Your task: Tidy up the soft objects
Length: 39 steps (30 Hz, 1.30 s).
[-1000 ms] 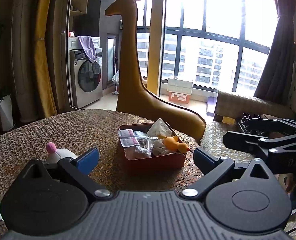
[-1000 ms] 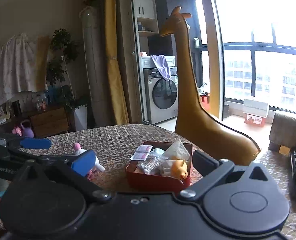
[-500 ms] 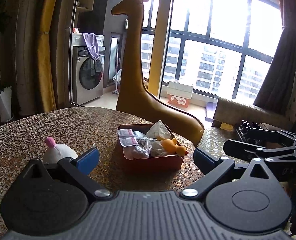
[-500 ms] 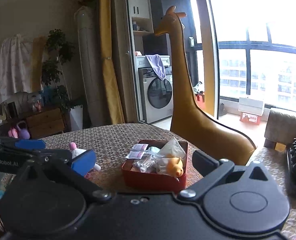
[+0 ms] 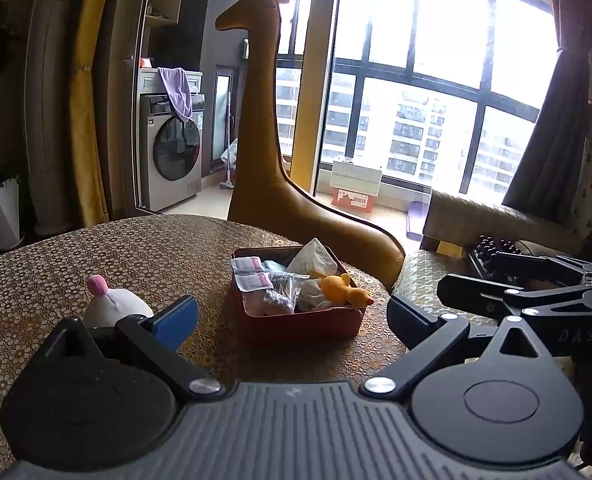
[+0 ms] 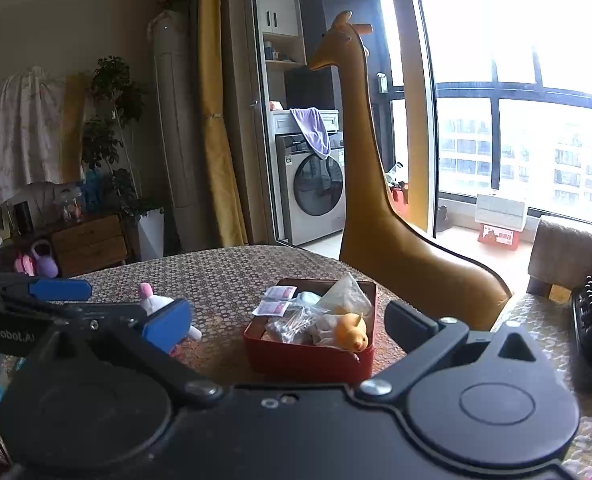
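Left gripper (image 5: 292, 316) and right gripper (image 6: 288, 320) both spread wide, empty, above the gold-patterned table (image 5: 96, 264). Red rectangular box (image 5: 296, 326) of soft items lies ahead between fingers; white-and-pink plush toy (image 5: 112, 304) beside left finger.

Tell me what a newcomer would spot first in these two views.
The tall mustard giraffe figure standing behind the table, against the bright window, draws the eye first. Next comes the red box on the table, stuffed with packets and an orange duck toy, with a white plush toy lying apart to its left. Both grippers hang open, empty.
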Motion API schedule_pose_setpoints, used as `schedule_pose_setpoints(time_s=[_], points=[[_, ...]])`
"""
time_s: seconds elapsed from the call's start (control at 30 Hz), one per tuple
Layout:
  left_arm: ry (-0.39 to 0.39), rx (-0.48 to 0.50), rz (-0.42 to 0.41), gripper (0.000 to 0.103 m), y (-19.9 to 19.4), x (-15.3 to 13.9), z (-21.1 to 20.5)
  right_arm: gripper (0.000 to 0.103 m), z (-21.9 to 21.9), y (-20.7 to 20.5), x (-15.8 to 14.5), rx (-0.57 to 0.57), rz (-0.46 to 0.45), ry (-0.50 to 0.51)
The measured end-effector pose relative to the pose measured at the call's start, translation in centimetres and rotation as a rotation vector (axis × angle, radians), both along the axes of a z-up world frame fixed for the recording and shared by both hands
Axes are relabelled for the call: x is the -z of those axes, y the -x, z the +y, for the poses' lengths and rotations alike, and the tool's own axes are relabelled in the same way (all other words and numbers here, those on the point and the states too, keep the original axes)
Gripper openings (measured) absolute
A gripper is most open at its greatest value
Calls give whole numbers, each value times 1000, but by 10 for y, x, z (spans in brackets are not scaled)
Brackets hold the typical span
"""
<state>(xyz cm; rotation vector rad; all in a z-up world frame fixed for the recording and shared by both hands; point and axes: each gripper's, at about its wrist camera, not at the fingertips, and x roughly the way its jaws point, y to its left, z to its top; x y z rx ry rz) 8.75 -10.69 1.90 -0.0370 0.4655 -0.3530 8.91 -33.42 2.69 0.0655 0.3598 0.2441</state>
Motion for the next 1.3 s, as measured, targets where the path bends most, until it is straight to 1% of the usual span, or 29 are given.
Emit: schedule_pose_setpoints(time_s=[0.33,0.73,1.07,1.3], points=[[5,6,-24,101,3,-2,2,103,-2,0,-1,16,4,-7],[4,4,-29,101,4,-1,3,103,1,-1,-1,23,19,0],[12,28,-23,101,5,0,3,103,3,0,0,34,26,14],[17,22,-11,101,3,0,4,103,5,-1,0,36,37,14]])
